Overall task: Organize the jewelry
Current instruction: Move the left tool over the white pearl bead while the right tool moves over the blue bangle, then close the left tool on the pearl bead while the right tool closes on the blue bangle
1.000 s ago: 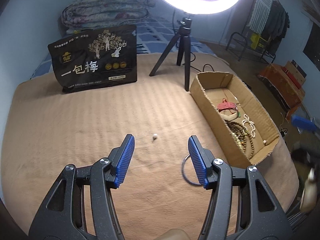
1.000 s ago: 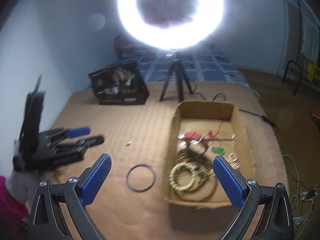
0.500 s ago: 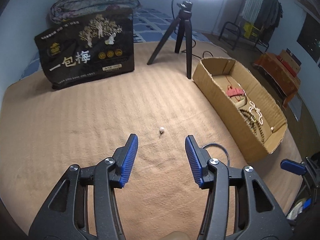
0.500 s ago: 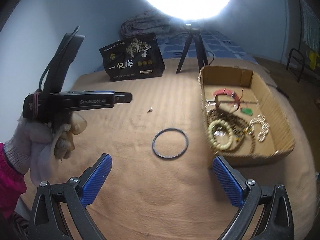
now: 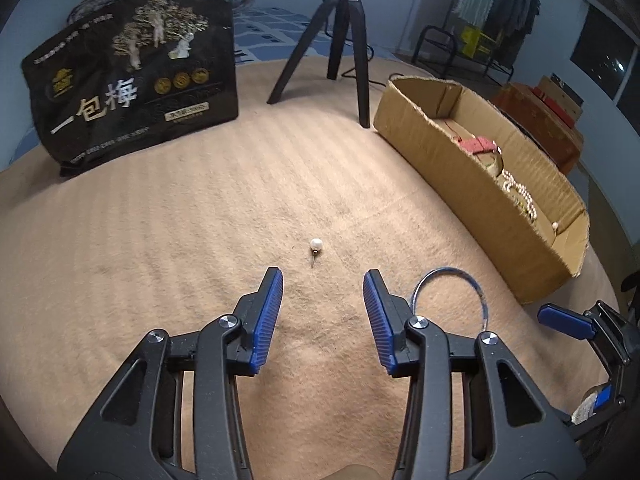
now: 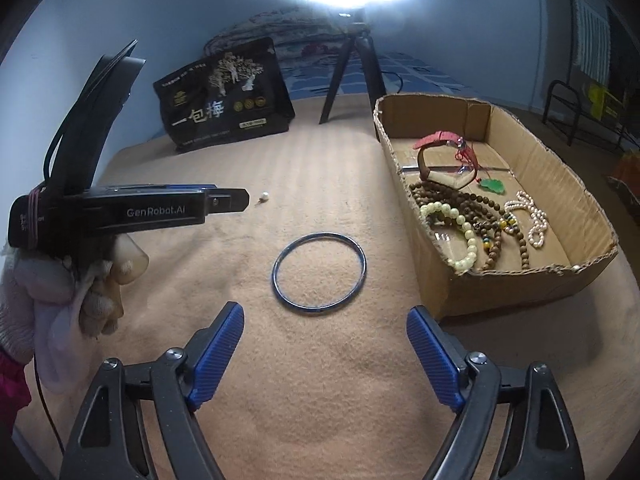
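Near the middle of the blanket (image 5: 160, 240) lies a pearl stud (image 5: 315, 245), just ahead of the left gripper (image 5: 323, 312), whose jaws gape empty. The right gripper (image 6: 325, 346), also spread and empty, faces the bangle (image 6: 319, 273) beside the cardboard box (image 6: 532, 148). Next, I judge, each must descend and pinch its piece for the box.

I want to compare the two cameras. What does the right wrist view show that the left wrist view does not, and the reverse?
Only the right wrist view shows the left hand in its white glove, the green pendant and the whole metal bangle. Only the left wrist view shows the pin of the pearl earring and the red box behind. Both show the cardboard box, the black bag, the tripod and the open left gripper and right gripper.
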`<state>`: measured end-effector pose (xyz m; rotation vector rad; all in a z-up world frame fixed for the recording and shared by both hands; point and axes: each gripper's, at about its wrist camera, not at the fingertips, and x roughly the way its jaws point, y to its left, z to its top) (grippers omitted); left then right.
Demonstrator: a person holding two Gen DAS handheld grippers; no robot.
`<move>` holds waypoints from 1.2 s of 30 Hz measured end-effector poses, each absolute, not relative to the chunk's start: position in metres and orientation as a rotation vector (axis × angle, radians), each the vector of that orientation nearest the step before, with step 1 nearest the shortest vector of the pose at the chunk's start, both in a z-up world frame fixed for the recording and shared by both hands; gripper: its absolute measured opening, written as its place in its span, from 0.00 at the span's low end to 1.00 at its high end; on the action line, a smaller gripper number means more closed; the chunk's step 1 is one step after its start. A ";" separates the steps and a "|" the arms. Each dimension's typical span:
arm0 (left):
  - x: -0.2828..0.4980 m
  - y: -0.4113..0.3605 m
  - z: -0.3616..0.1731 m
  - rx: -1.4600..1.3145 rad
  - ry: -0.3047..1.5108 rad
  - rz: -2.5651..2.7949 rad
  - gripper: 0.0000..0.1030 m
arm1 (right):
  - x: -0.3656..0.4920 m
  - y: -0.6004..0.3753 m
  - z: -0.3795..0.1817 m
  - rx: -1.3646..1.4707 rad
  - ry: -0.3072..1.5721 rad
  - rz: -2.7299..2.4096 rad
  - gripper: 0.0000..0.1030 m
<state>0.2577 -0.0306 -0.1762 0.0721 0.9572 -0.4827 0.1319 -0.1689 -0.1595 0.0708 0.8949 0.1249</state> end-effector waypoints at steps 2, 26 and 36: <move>0.260 -0.033 -0.181 0.084 0.957 -0.495 0.40 | 0.134 -0.164 -0.163 0.058 0.901 0.113 0.83; 0.294 -0.042 -0.206 0.064 0.950 -0.565 0.20 | 0.162 -0.149 -0.188 0.049 0.928 -0.002 0.79; 0.296 -0.036 -0.208 0.036 0.954 -0.564 0.08 | 0.178 -0.139 -0.190 0.021 0.946 -0.044 0.83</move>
